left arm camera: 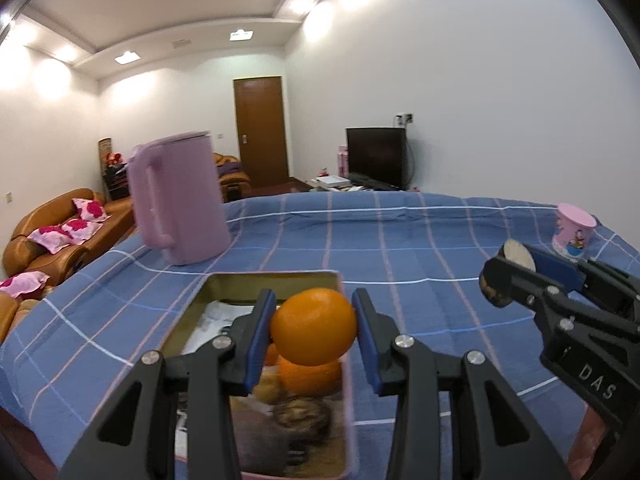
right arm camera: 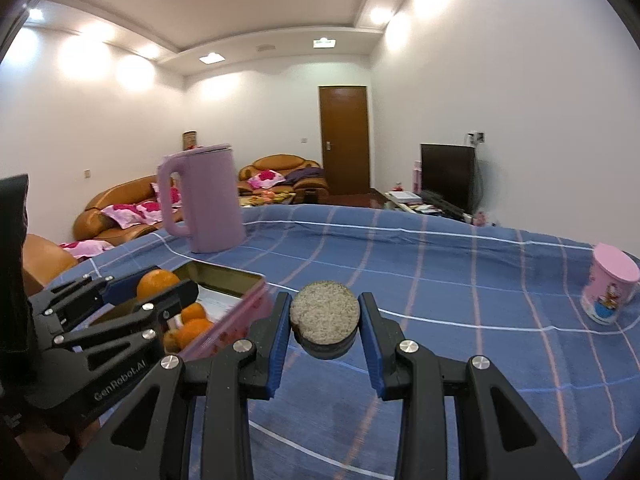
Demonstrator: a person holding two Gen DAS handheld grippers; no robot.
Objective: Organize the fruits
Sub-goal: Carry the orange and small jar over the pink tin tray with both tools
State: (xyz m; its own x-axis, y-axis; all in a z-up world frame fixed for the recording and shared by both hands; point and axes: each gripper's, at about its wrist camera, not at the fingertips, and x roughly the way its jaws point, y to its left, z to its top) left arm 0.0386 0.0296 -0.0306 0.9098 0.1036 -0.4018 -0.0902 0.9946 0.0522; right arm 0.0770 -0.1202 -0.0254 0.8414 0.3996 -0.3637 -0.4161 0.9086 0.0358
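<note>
Orange (left arm camera: pixel 313 326) fruit sits clamped between the blue pads of my left gripper (left arm camera: pixel 316 332), raised over the open tin box (left arm camera: pixel 276 282) that already holds other oranges (left arm camera: pixel 310 376). My right gripper (right arm camera: pixel 325 326) grips a round, flat disc (right arm camera: pixel 324 312) with a speckled pale top above the blue checked tablecloth (right arm camera: pixel 440 280), near a lilac kettle (right arm camera: pixel 208 196) and a pink cup (right arm camera: pixel 610 290)

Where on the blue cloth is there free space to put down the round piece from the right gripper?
The widest bare patch of the blue cloth lies between the tin box and the pink cup. More lies beyond, right of the purple kettle. It is crowded at the box, already holding oranges, with the left gripper above it.
</note>
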